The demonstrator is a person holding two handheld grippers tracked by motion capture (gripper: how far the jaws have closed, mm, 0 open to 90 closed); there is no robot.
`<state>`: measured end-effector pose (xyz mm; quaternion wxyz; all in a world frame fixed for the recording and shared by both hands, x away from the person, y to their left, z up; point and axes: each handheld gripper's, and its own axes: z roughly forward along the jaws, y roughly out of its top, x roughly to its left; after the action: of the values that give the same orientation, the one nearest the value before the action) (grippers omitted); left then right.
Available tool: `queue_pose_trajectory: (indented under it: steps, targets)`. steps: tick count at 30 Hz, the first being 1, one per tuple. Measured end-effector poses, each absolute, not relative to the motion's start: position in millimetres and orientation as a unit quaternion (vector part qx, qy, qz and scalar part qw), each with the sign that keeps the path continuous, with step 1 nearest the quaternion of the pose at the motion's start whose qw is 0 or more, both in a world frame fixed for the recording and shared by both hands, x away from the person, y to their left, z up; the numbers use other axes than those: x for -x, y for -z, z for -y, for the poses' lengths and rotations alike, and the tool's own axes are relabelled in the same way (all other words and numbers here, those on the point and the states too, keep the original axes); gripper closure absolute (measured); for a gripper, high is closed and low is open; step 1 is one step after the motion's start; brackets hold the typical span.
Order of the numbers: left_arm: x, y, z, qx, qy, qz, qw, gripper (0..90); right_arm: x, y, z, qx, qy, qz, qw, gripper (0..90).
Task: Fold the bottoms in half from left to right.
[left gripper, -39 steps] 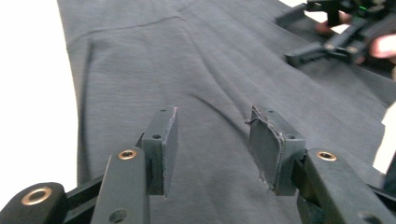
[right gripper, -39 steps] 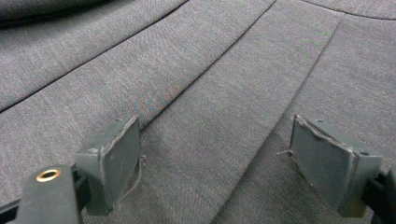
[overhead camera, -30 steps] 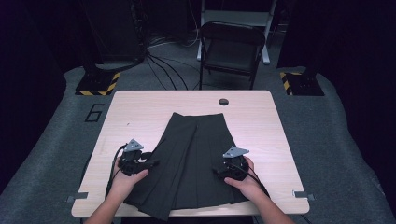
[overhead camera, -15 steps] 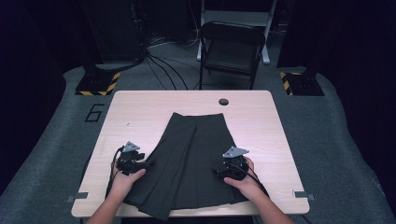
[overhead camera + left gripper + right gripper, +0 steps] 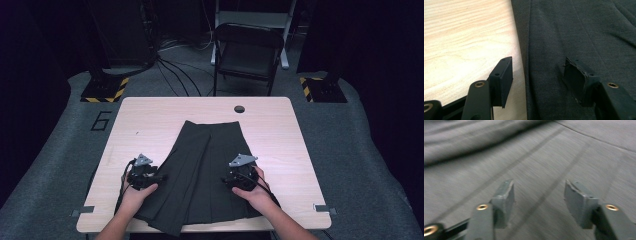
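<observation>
Evidently both claws are released: left claw (image 5: 537,80) straddles the skirt (image 5: 207,170) edge for gripping, right claw (image 5: 539,202) hovers over pleats.

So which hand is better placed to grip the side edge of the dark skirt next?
Probably left. The left tongs are open and straddle the skirt's edge, one jaw over bare table. The right tongs are open over the middle of the cloth, no edge between them.

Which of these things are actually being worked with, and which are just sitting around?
In use:
dark pleated skirt
left hand-held gripper, jaws open across the skirt's edge
right hand-held gripper, open over the skirt
wooden table

Just there:
folding chair
floor cables
</observation>
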<state>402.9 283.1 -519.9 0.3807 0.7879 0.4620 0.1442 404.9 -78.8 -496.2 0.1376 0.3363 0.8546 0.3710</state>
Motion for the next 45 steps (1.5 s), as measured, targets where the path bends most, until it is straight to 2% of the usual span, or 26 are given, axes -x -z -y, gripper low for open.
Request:
queue_pose_trajectory:
  steps: [9, 21, 25, 31, 38, 40, 45]
  targets:
    - [-402, 518, -284, -0.792, -0.143, -0.456, 0.38, 40.3, -416, 483, 32, -0.343, -0.405, -0.84, 0.114, 46.5]
    - [-399, 516, -287, -0.795, -0.146, -0.453, 0.377, 41.0, -430, 489, -8, -0.353, -0.404, -0.838, 0.103, 41.7]
    - [-398, 516, -287, -0.796, -0.144, -0.452, 0.377, 44.2, -434, 493, -14, -0.352, -0.398, -0.84, 0.107, 38.9]
    - [-398, 516, -286, -0.797, -0.131, -0.451, 0.38, 54.4, -437, 505, -23, -0.362, -0.367, -0.851, 0.104, 32.9]
    - [-398, 518, -284, -0.796, -0.13, -0.453, 0.379, 56.4, -436, 513, -23, -0.383, -0.365, -0.842, 0.106, 30.1]
    - [-399, 517, -285, -0.8, -0.127, -0.45, 0.375, 56.5, -433, 514, -25, -0.391, -0.365, -0.839, 0.102, 33.2]
    - [-398, 517, -283, -0.797, -0.133, -0.45, 0.379, 62.6, -428, 511, -30, -0.36, -0.375, -0.848, 0.104, 57.7]
